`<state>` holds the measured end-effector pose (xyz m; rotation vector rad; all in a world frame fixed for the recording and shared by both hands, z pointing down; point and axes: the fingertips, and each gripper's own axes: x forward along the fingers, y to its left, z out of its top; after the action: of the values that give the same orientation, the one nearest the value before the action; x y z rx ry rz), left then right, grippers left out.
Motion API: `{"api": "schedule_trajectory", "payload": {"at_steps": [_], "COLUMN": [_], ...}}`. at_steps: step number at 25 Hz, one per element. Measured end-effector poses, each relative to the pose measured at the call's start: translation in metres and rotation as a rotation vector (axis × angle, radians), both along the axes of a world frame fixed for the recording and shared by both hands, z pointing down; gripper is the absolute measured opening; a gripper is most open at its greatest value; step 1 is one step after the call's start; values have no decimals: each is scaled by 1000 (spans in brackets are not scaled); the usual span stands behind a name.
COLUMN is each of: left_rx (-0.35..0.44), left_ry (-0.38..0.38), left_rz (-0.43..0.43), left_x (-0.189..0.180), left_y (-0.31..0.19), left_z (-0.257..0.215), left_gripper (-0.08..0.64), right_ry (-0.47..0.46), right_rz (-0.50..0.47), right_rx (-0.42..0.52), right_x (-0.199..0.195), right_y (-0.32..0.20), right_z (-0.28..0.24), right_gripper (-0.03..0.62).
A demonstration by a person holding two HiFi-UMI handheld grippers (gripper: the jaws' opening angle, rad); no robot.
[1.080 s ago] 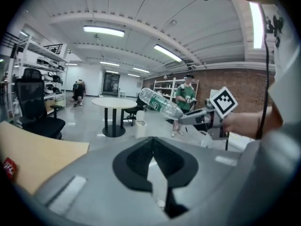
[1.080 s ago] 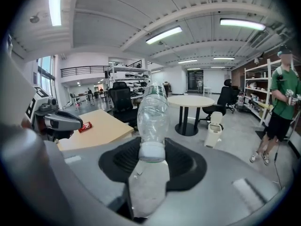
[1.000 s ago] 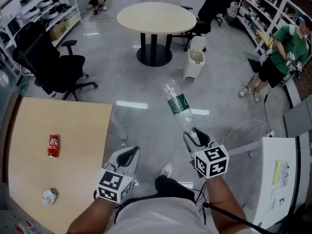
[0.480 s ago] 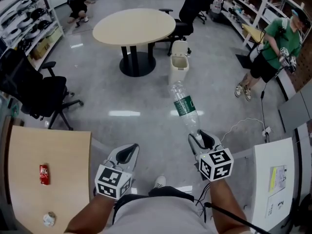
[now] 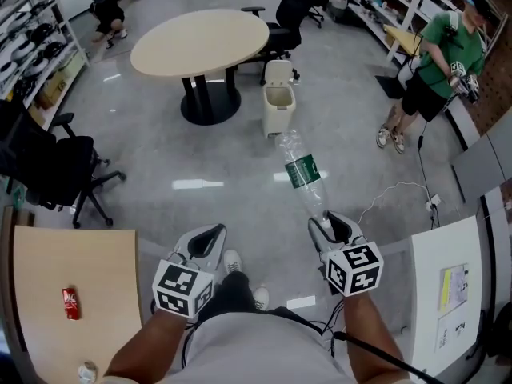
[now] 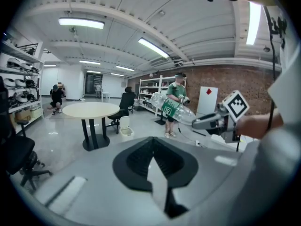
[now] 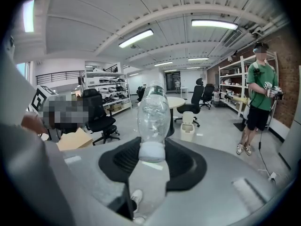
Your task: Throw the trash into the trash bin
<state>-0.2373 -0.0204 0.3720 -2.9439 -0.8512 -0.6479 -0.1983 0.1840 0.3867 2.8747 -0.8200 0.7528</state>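
Observation:
A clear plastic bottle (image 5: pixel 300 170) with a green label sticks out forward and up from my right gripper (image 5: pixel 324 226), which is shut on its capped neck. In the right gripper view the bottle (image 7: pixel 153 114) stands straight up from the jaws, the white cap pinched between them. A white trash bin (image 5: pixel 278 106) with its lid up stands on the floor ahead, beside the round table; the bottle's far end is still short of it. My left gripper (image 5: pixel 210 237) hangs level to the left with its fingers together and nothing in them. A red can (image 5: pixel 70 302) lies on the wooden table.
A round beige table (image 5: pixel 200 42) stands just left of the bin, with black office chairs behind it. Another black chair (image 5: pixel 48 166) is at the left. A person in green (image 5: pixel 436 62) stands at the right near shelves. A white table (image 5: pixel 448 294) is at my right, and a cable (image 5: pixel 392 194) runs across the floor.
Both grippers and my view have moved forward across the floor towards the bin. The wooden table has slid back at the lower left. The bottle stays in the right gripper.

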Motion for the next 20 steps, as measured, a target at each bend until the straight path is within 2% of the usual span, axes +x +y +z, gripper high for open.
{"api": "schedule_trajectory", "payload": {"at_steps": [10, 20], "left_rx": [-14, -22], "left_ry": [-11, -22], "left_rz": [49, 72], "left_x": [56, 141], "left_y": [17, 12], "left_z": [11, 23], "left_gripper": [8, 8], "right_ry": [-25, -37], "right_rz": [55, 103], "right_rx": [-18, -32], "right_x": [36, 111], "right_y": [20, 23], "right_z": [14, 27], "right_gripper": [158, 158]}}
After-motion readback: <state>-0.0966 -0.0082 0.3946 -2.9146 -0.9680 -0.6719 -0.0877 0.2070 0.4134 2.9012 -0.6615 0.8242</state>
